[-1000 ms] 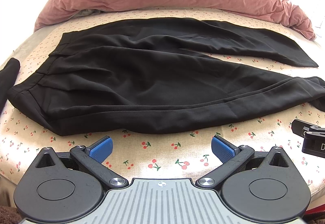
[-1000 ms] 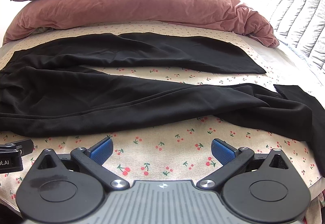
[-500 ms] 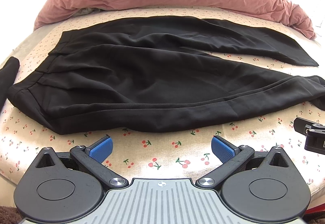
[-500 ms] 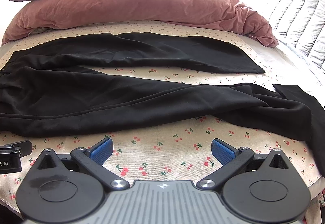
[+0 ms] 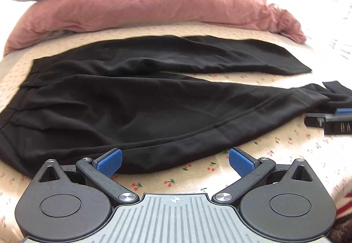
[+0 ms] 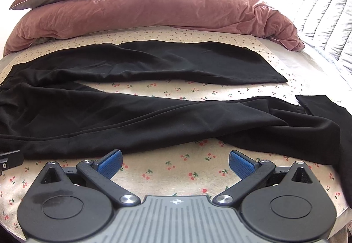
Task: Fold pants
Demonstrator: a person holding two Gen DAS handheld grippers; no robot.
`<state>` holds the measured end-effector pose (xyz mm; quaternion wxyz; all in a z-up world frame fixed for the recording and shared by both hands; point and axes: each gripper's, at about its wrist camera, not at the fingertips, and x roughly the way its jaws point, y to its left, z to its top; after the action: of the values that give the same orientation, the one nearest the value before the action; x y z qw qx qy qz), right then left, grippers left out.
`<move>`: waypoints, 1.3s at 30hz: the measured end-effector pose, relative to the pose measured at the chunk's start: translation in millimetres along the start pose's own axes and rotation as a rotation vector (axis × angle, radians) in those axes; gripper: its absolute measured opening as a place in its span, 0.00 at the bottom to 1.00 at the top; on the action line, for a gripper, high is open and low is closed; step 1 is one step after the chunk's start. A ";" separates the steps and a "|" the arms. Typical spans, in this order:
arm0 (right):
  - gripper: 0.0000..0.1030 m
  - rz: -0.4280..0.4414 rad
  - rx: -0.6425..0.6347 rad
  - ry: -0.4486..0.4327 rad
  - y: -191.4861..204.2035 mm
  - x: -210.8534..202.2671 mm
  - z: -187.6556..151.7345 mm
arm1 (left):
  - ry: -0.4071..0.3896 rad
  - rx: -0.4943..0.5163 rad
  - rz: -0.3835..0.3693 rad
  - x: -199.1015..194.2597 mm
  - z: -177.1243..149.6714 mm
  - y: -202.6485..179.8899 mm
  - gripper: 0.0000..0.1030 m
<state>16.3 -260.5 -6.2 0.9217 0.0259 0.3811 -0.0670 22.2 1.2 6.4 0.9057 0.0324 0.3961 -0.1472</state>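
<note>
Left wrist view: my left gripper and right gripper, both spread and empty, should pinch the near leg's edge of the pants lying flat on the bed.

Black pants — spread flat, legs splayed apart, unfolded
</note>
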 end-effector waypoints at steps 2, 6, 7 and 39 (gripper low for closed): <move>1.00 0.024 0.050 0.047 -17.7 7.4 15.2 | 0.045 0.025 -0.076 9.4 6.6 1.5 1.00; 0.98 -0.033 0.102 0.030 -52.8 16.3 39.8 | 0.070 0.086 -0.171 23.9 15.3 -0.7 0.95; 0.97 -0.065 0.114 0.020 -63.1 19.4 45.7 | 0.066 0.098 -0.198 27.5 18.5 -0.3 0.91; 0.06 -0.349 0.380 -0.105 -192.7 118.8 134.8 | 0.029 0.212 -0.513 61.8 42.9 14.5 0.00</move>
<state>166.2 -476.9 6.0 0.8934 0.1287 0.3121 -0.2965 96.5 -7.4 -10.0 0.8247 0.0276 0.3865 -0.4120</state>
